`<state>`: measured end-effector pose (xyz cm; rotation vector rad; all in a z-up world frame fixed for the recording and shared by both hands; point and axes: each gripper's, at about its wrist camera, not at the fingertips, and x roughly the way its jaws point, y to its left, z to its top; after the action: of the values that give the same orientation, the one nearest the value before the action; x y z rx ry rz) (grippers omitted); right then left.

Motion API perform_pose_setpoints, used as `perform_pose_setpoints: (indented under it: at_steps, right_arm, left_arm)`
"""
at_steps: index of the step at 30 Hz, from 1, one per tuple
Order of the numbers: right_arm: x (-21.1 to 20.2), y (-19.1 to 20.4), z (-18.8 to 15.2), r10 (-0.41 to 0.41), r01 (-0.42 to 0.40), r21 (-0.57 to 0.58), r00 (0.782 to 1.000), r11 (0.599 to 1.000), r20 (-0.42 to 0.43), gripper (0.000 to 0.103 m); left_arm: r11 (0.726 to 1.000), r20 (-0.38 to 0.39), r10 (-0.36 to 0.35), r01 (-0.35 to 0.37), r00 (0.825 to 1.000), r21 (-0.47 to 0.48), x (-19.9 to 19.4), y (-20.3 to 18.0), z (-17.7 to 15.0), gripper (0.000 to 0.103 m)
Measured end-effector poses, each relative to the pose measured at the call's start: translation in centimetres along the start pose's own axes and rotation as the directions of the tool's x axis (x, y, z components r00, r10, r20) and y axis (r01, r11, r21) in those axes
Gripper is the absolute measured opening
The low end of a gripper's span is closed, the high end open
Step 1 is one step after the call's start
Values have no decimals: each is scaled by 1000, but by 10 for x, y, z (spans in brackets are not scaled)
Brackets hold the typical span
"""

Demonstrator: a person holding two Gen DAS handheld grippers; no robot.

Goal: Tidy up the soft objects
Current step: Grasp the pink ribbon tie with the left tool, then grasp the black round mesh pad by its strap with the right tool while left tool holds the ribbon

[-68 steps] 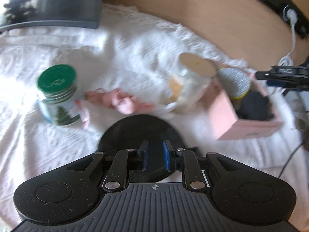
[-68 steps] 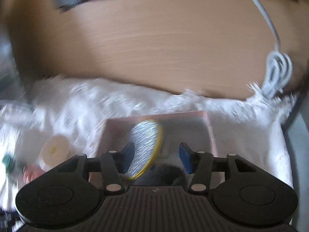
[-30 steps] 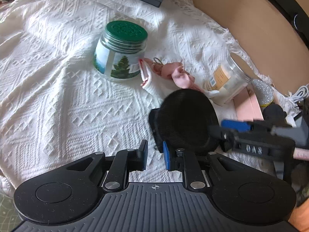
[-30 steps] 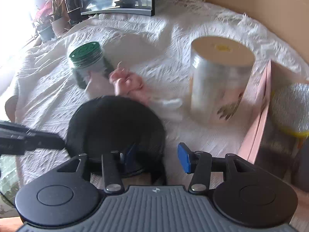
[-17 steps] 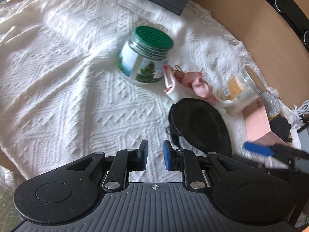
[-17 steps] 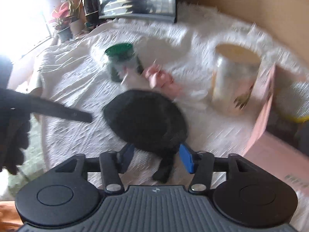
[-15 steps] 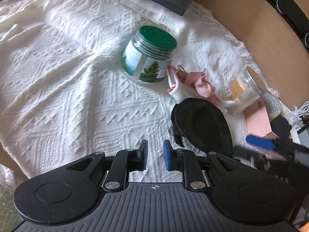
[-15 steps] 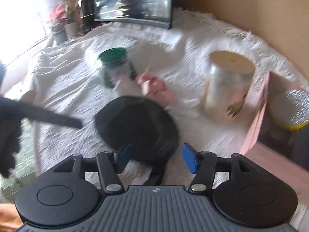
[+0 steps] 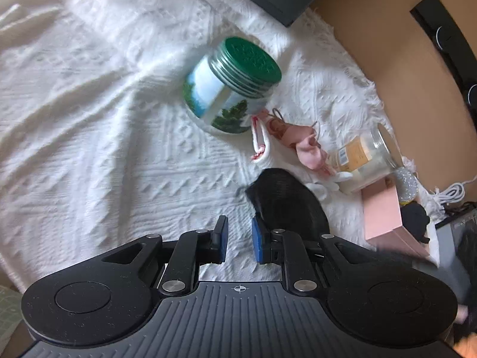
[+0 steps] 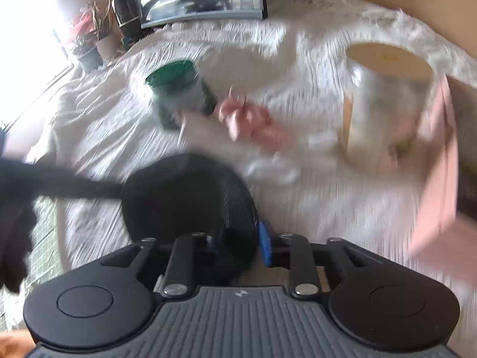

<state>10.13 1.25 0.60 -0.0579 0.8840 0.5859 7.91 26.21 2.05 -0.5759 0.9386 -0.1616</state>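
Observation:
A round black soft pad lies on the white knitted cloth. In the right wrist view the black pad sits between my right gripper's blue pads, which are closed on its near edge. My left gripper hovers just left of the pad, its fingers a narrow gap apart and empty. A pink soft piece with a white-and-red loop lies beyond the pad; it also shows in the right wrist view.
A green-lidded jar stands left of the pink piece. A glass jar with a tan lid stands beside a pink box holding a silvery ball and a dark item. A monitor stands at the back.
My right gripper has moved in and closed on the near edge of the black pad. My left gripper has pulled back to the left, away from the pad.

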Motion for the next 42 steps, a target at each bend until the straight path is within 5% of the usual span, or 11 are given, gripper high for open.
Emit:
perform_pose_setpoints:
  at_steps: [6,10,13,15,16,19,25,35,42]
  right_arm:
    - [-37,-10,-34,-23,23,78,1000,997,0,9]
    - [-61,-20,-48,-128,126,88,992,988,21,10]
    - [-74,-31,-60,-232,226,115,972,967,44,23]
    - [-74,-38,-66,-289,280,133,956,951,47,42]
    - [-72,-41,-70,-320,312,142,946,940,42,42]
    - [-67,-49,-79,-370,361,152,929,920,28,44]
    - [-64,-47,-92,-468,454,140,877,880,103,73]
    - [-64,-57,-106,-475,438,214,864,873,166,98]
    - [-60,-57,-104,-463,431,200,872,880,159,103]
  left_arm:
    - [990,-87,-89,97,992,101,40,-46,-1,18]
    - [950,-164,-184,218,969,225,48,-84,-3,19]
    - [938,-1,-141,134,990,320,26,-98,3,20]
    - [943,108,-100,60,989,327,20,-101,15,20]
    - [950,134,-70,26,989,310,23,-100,22,20]
    - [959,143,16,-56,990,279,46,-99,39,20]
    - [925,111,175,-202,978,322,91,-101,51,23]
    - [907,52,160,-167,986,387,115,-117,45,23]
    - [895,94,146,-172,985,412,118,-118,43,23]
